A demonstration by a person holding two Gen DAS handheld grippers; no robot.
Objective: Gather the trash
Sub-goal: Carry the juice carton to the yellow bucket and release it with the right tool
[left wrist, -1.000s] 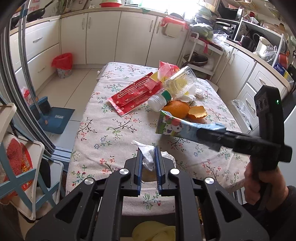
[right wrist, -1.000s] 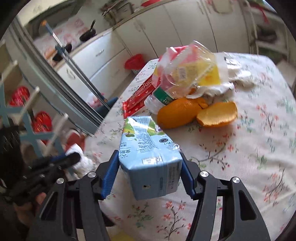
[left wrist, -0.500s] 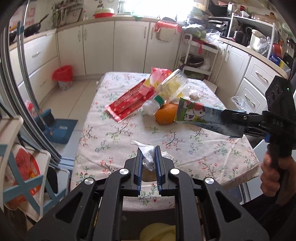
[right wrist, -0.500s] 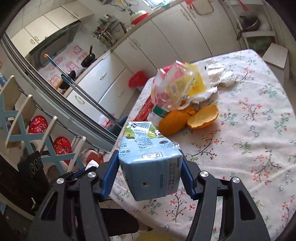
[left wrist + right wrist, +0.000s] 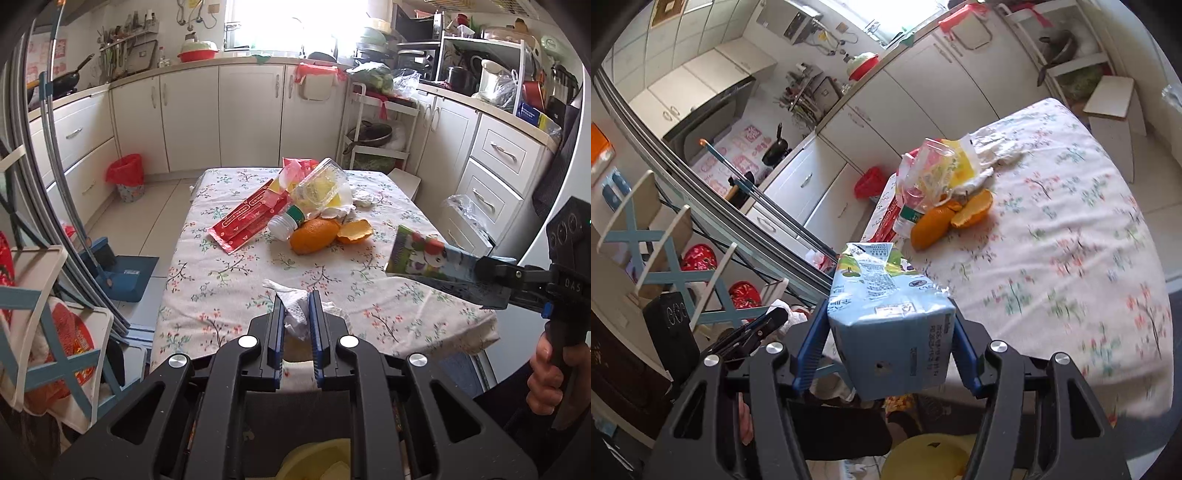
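Left gripper [image 5: 296,314] is clamping a crumpled tissue [image 5: 295,312]; right gripper [image 5: 886,343] is gripping a drink carton [image 5: 886,325], lower centre, both off the table [image 5: 229,273]. Remaining mid-frame: orange peel [image 5: 314,236], red wrapper [image 5: 245,219], plastic container [image 5: 319,184].

orange [image 5: 313,236] on table [image 5: 229,280] | peel [image 5: 355,232] right | bottle [image 5: 286,222] behind

Left tool [image 5: 296,308] pinched nearly shut; right tool [image 5: 888,338] clamped wide (both raised).
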